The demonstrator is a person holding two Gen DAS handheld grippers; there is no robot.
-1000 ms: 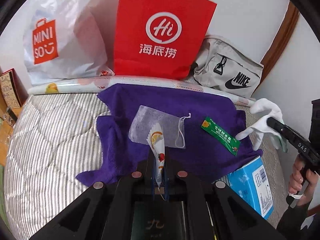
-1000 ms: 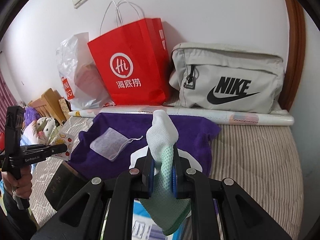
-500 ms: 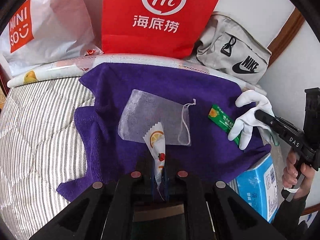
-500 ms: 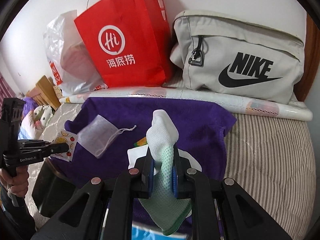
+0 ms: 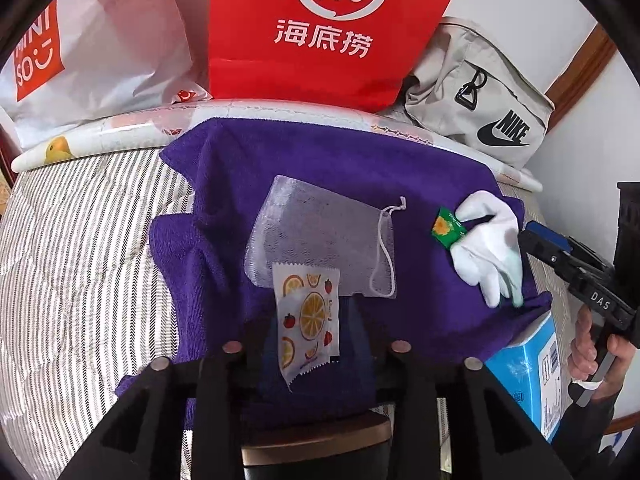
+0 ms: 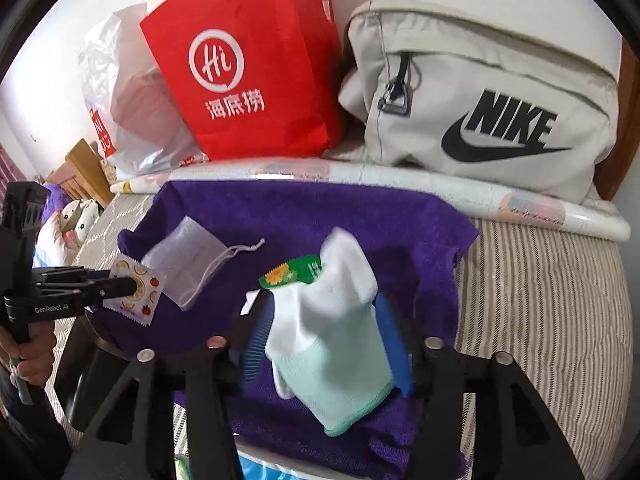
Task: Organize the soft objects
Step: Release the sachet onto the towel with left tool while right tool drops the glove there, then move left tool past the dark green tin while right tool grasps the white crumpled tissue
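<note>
A purple towel [image 5: 328, 168] [image 6: 304, 216] lies spread on the striped bed. A sheer drawstring pouch [image 5: 316, 236] [image 6: 184, 260] lies on it. My left gripper [image 5: 308, 344] [image 6: 132, 286] is open, with a fruit-print packet [image 5: 308, 316] [image 6: 134, 292] lying flat between its jaws at the pouch's near edge. My right gripper [image 6: 324, 344] [image 5: 524, 240] is open, and a white and mint glove [image 6: 332, 332] [image 5: 492, 240] lies between its spread jaws on the towel. A green sachet [image 5: 446, 230] [image 6: 292, 272] lies partly under the glove.
A red paper bag [image 5: 320, 28] [image 6: 248, 72], a white Miniso bag [image 5: 92, 44] and a beige Nike bag [image 6: 480, 96] [image 5: 476, 104] stand at the wall behind a rolled sheet [image 5: 120, 132]. A blue box [image 5: 528, 364] lies by the towel's right corner.
Both grippers moved forward and down toward the towel and opened. The packet now lies flat between the left jaws, and the glove has slumped between the right jaws over the sachet.
</note>
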